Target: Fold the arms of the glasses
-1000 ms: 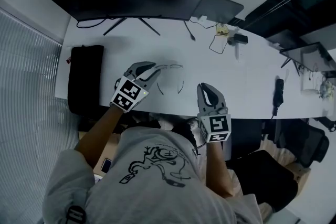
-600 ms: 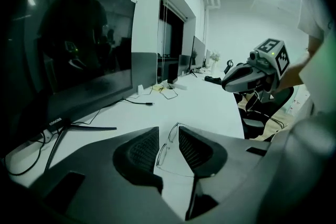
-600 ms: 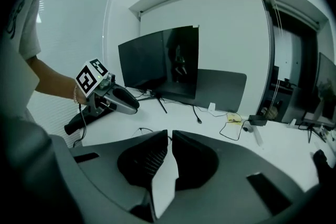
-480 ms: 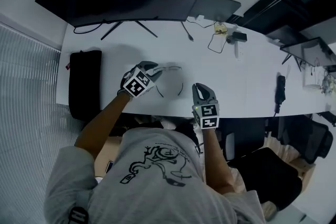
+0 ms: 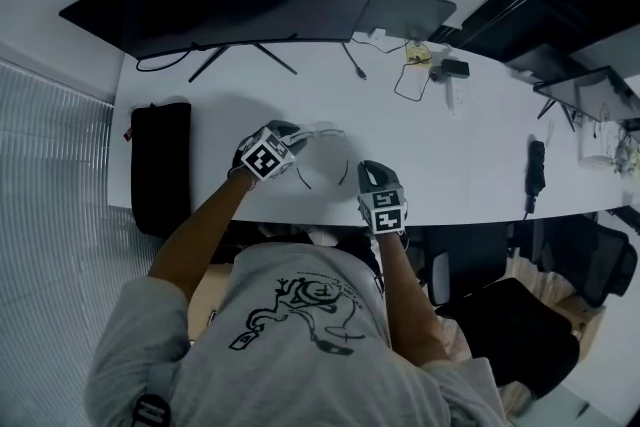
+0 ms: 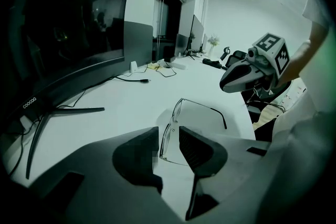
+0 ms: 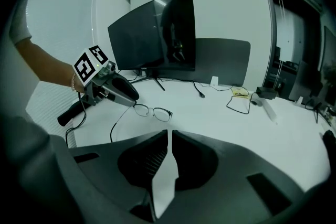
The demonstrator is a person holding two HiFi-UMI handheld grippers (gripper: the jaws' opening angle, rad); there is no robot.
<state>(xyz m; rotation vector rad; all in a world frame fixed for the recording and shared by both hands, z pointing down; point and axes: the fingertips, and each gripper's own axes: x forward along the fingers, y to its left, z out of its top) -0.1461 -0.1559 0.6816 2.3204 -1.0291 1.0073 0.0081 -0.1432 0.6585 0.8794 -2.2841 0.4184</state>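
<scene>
The only writing to be read is small pale lettering on the lower bezel of the curved monitor (image 6: pixel 68 23), beyond the left gripper (image 6: pixel 168 134) and to its left; it looks like "cocoo", though the letters are tiny. Each gripper carries a marker cube (image 7: pixel 90 66) of bold black-and-white squares, with no words on it. The person's grey T-shirt (image 5: pixel 300 335) bears a black line drawing, with no text that can be made out.

The glasses (image 6: pixel 181 126) are thin dark wire with clear, rounded-rectangular lenses and slim arms ending in darker tips. They lie on the smooth white desk (image 5: pixel 480 135) with both arms spread open. Their front rim stands on edge between the left gripper's jaws, which have just been opening. The ribbed black pads now stand wide apart, with space on both sides of the rim, so nothing is clamped.

The right gripper (image 7: pixel 170 136) has its jaws drawn almost together, leaving only a thin slit with nothing in it. The glasses lie ahead of it and a little to its left, near but not touching. Both grippers have matte, moulded dark shells.

A black, soft-looking oblong case (image 5: pixel 160 165) lies flat, well off to the left gripper's outer side. A flat grey panel (image 7: pixel 220 60) stands beside the monitor, far ahead of the right gripper.
</scene>
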